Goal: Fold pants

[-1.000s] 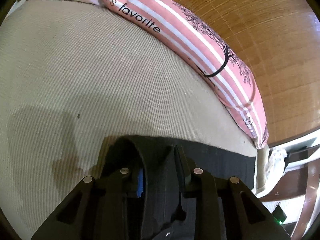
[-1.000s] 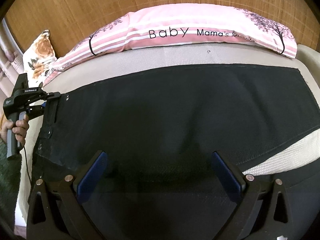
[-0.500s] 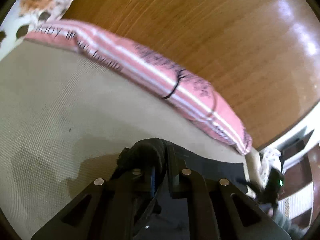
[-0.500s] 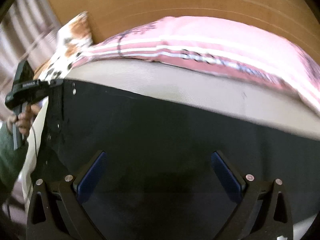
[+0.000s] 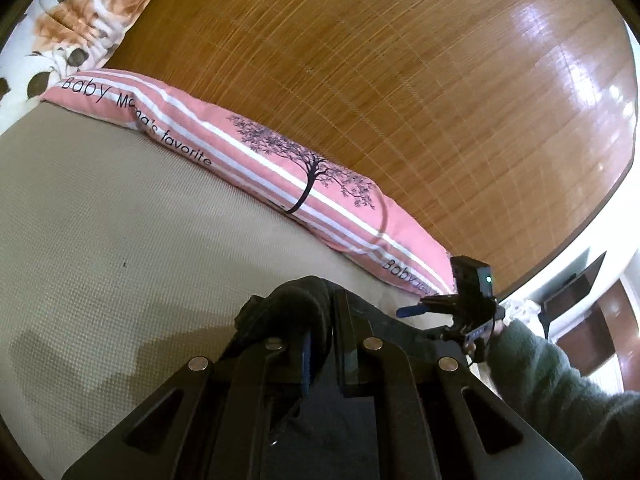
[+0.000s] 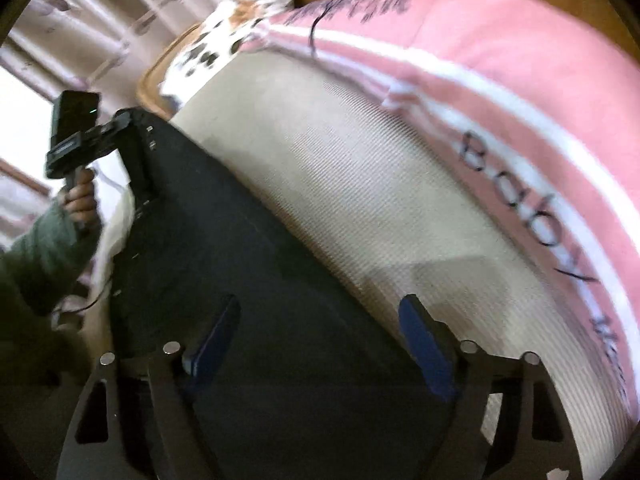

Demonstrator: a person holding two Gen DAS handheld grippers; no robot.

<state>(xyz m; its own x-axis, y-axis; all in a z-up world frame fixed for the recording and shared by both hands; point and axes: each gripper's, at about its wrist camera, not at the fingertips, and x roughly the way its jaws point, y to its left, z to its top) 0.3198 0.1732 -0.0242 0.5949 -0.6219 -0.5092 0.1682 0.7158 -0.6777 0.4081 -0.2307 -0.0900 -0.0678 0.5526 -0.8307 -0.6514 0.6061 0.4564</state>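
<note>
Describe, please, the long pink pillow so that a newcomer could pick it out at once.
Start at the beige mattress and follow its far edge to where the woven bamboo mat begins. The pink pillow lies along that edge. Unlike the floral pillow beside it, it has white stripes, a black tree and "Baby" lettering.

a home bedroom. a bed with a beige woven cover (image 5: 132,216) fills the lower half of the left wrist view. along its far edge, from ten o'clock to four o'clock, lies a long pink striped pillow (image 5: 280,176) printed with a tree and the words "baby mama's favorite". a floral cushion (image 5: 76,20) sits at eleven o'clock. behind both spreads a bamboo mat (image 5: 420,92), glossy at two o'clock. in the right wrist view, blurred, pale patterned curtains (image 6: 104,20) hang at ten o'clock beside a bright window (image 6: 20,116) at nine.
</note>
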